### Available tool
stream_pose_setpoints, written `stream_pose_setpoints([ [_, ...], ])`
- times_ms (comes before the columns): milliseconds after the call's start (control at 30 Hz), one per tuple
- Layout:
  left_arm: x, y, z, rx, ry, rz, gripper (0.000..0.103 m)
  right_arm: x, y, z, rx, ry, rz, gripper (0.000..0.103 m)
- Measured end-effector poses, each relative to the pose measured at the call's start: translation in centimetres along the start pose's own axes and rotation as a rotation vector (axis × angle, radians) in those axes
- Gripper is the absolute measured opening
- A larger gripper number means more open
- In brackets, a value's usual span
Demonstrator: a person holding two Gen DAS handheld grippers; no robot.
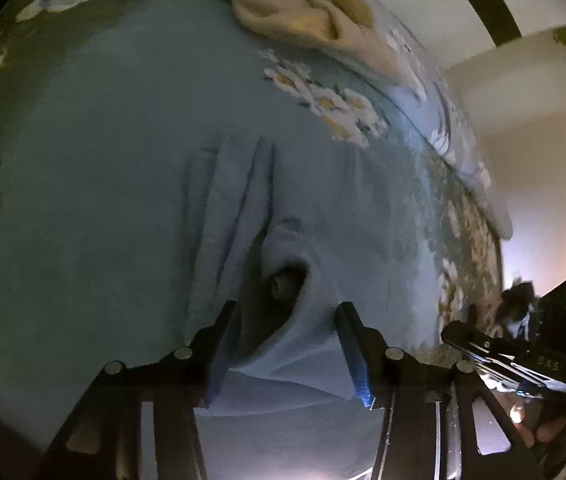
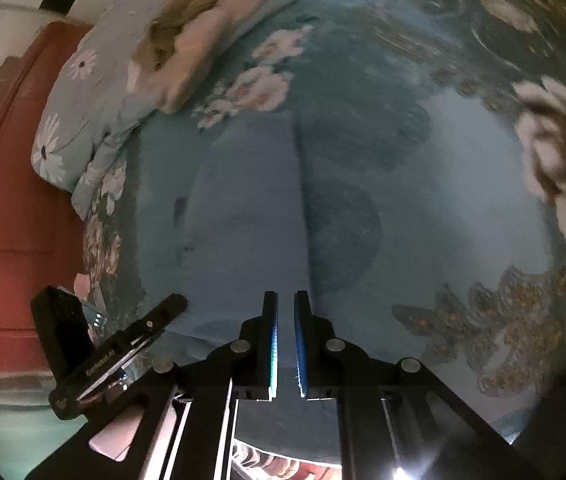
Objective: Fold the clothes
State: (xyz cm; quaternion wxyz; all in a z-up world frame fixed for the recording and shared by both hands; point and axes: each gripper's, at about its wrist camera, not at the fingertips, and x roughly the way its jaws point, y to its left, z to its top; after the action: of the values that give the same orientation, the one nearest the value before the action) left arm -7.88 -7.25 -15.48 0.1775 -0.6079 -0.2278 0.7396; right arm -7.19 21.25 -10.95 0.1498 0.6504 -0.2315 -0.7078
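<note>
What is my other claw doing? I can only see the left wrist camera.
Observer: The right claw is shut, and nothing looks pinched in it.
Child: What's below it?
Observer: The blue garment, lying smooth there with one straight edge.
Child: Anything else over there?
Observer: Yes, red panelled furniture stands beside the bed.
</note>
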Motion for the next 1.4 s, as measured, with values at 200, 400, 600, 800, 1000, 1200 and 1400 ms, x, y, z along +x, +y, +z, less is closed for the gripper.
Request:
stream_pose_setpoints([
  [200,-1.3,-1.3,-0.9,0.036,-0.038,-0.022,0.005,0.5,-0.8,-0.3,0.02,0.015,0.019,0.008],
  [400,-6.5,-1.5,-3.0,0.019,-0.167,-0.024,0.005,0.9,-0.9,-0.9,-0.013,0.031,0.05,0.008],
  [600,-1.4,5.6,-3.1,-0.225,-0.021,0.047,0.01,3.7,-0.7,-2.3,-0.007,0.094,0.131,0.026],
  [800,0.4,6.8,-2.4,-0.262,0.026,0.076,0.017,6.6,-0.9,-3.8,0.008,0.148,0.161,0.043],
  [1000,-0.2,6.9,-2.3,-0.286,0.027,0.052,0.019,9.9,-1.3,-5.0,0.057,0.187,0.178,0.043],
  [1200,-3.4,6.9,-2.9,-0.316,-0.044,0.002,0.037,10.7,-0.9,-5.4,0.062,0.182,0.202,0.023],
  [1400,-6.1,7.7,-3.1,-0.359,-0.101,-0.004,0.039,8.9,-1.3,-3.6,0.047,0.192,0.219,0.011],
])
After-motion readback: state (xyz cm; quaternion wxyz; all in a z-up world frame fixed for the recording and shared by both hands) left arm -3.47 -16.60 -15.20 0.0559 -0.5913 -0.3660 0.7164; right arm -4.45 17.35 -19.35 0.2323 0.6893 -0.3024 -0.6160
